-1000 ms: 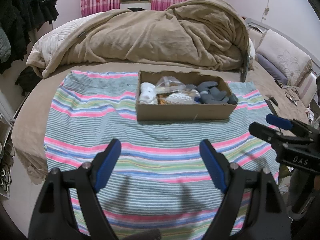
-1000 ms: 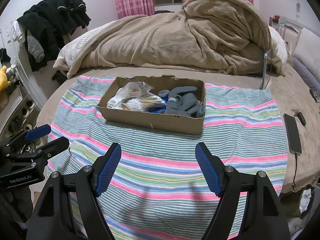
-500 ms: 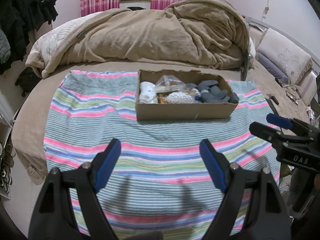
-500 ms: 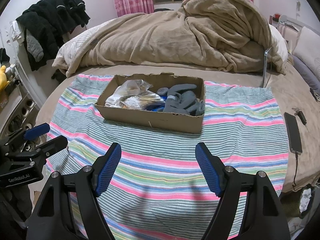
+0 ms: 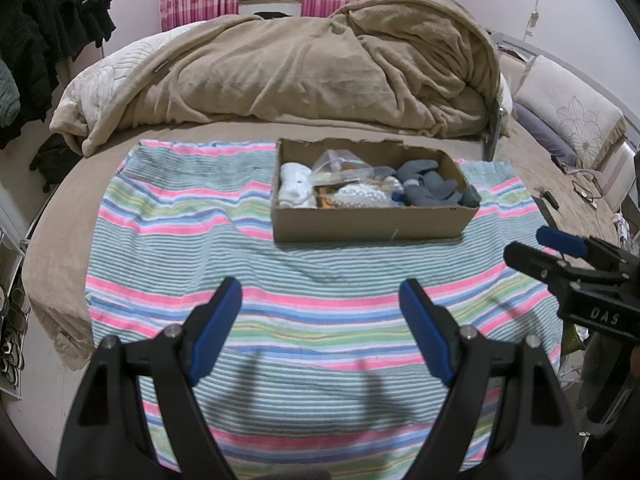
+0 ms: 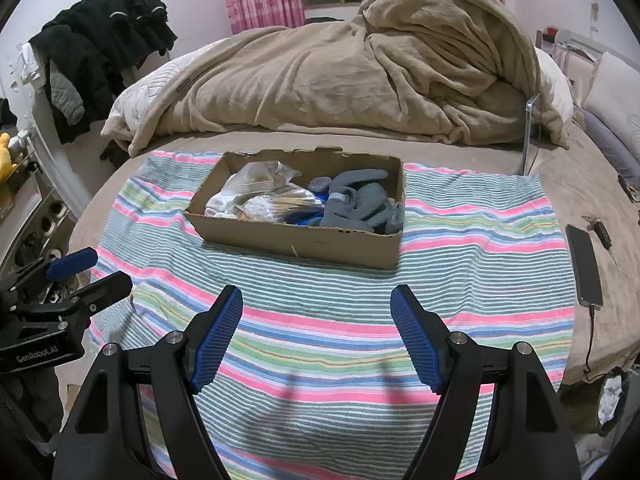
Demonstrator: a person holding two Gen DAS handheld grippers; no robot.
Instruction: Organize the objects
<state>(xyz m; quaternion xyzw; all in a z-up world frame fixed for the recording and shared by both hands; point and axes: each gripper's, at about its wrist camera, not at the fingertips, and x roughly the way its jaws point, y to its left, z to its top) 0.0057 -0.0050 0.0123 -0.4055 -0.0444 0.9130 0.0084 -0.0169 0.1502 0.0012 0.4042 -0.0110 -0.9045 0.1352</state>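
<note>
A shallow cardboard box [image 5: 372,225] [image 6: 296,242] sits on a striped towel [image 5: 192,236] [image 6: 480,240] on the bed. It holds grey socks [image 5: 430,188] [image 6: 360,204], a white rolled item [image 5: 295,186], a clear plastic bag [image 5: 336,164] [image 6: 260,176] and several small things. My left gripper [image 5: 320,316] is open and empty over the towel, short of the box. My right gripper [image 6: 316,320] is open and empty too. Each gripper shows in the other's view: the right gripper [image 5: 560,256], the left gripper [image 6: 80,272].
A crumpled tan blanket [image 5: 300,68] [image 6: 360,72] is heaped behind the box. A phone [image 6: 584,264] with a cable and keys [image 6: 600,228] lie on the bed to the right. Dark clothes [image 6: 100,48] hang at the left. Pillows [image 5: 568,116] lie at the far right.
Both grippers have stayed open and nearly still; the right wrist view has shifted slightly so the box sits a little further left and up.
</note>
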